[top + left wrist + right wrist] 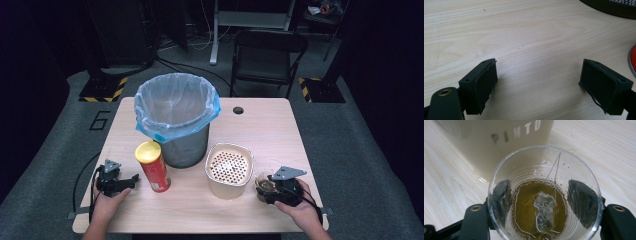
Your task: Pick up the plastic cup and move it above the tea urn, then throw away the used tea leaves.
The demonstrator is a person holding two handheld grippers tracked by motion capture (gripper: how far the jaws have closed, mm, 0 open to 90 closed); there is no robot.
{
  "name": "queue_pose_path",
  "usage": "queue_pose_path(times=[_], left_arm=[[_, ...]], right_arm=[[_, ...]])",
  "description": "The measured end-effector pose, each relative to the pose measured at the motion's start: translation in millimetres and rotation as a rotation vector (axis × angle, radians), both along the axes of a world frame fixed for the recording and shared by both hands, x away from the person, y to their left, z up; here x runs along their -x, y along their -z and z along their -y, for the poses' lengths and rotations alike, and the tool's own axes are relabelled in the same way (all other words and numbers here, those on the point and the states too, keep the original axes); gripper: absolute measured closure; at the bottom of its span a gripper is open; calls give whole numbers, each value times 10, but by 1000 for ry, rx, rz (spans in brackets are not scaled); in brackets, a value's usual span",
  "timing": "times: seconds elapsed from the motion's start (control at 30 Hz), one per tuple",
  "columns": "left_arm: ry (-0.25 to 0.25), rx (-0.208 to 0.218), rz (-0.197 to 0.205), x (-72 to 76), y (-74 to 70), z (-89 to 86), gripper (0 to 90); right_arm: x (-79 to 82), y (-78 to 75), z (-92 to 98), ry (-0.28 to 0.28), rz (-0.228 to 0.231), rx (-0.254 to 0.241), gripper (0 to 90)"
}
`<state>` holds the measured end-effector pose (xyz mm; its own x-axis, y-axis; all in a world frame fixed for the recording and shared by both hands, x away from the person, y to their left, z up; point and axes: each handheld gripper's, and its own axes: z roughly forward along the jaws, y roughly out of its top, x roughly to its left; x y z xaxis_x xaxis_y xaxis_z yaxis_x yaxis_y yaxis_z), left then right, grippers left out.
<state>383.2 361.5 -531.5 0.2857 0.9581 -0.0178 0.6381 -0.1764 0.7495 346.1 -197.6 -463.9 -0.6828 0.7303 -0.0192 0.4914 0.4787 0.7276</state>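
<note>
A wooden table seen from above. At the left, the left gripper rests on the wood, jaws spread wide around nothing. An upright red crisp tube with a yellow lid stands just beside it at three o'clock. Behind that is a lined bin. Right of centre sits a cream strainer box. At the far right, the right gripper clasps a clear plastic cup of tea with a teabag. The strainer box lies at nine o'clock from the cup, likely its destination.
</note>
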Motion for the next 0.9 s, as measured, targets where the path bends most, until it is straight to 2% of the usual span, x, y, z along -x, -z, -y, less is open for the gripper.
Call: queue_pose_path(times=[0.2,0.4,0.77,0.9], left_arm=[[10,-2,-1,9,-1,3,141],[16,-13,-4,12,-7,-2,141],[11,-4,-5,7,-4,7,140],[12,-4,-6,7,-4,7,141]], right_arm=[[-186,-214,56,-17,35,13,358],[-397,-378,74,-12,39,-2,362],[-798,-471,149,24,61,-35,363],[-932,-505,178,-6,90,-33,363]])
